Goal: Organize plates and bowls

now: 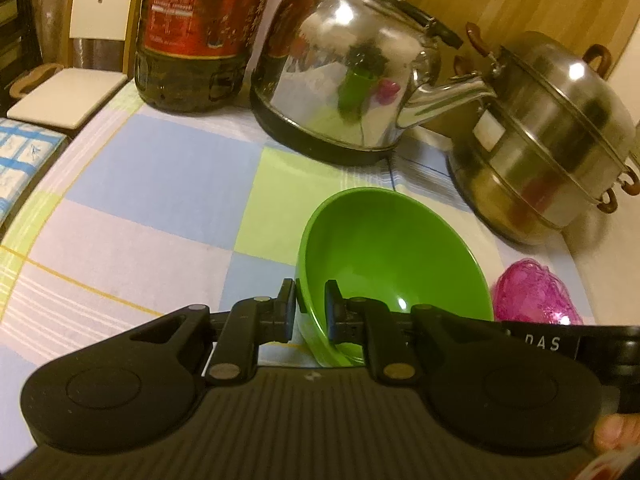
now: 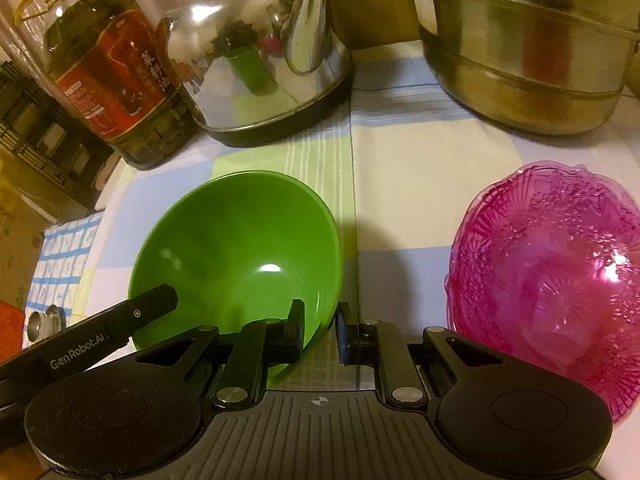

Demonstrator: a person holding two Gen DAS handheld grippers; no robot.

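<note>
A green bowl (image 1: 392, 256) is tilted above the checked tablecloth. My left gripper (image 1: 310, 304) is shut on its near left rim. In the right wrist view the same green bowl (image 2: 240, 252) has its right rim between the fingers of my right gripper (image 2: 320, 322), which is shut on it; the left gripper's finger (image 2: 132, 316) reaches it from the left. A pink glass bowl (image 2: 556, 276) sits on the cloth right of the green bowl, apart from it; it also shows in the left wrist view (image 1: 532, 294).
A steel kettle (image 1: 348, 76), a stacked steel steamer pot (image 1: 560, 148) and a large oil bottle (image 1: 196, 32) stand along the back of the table. A chair (image 1: 68, 92) stands off the table's left edge.
</note>
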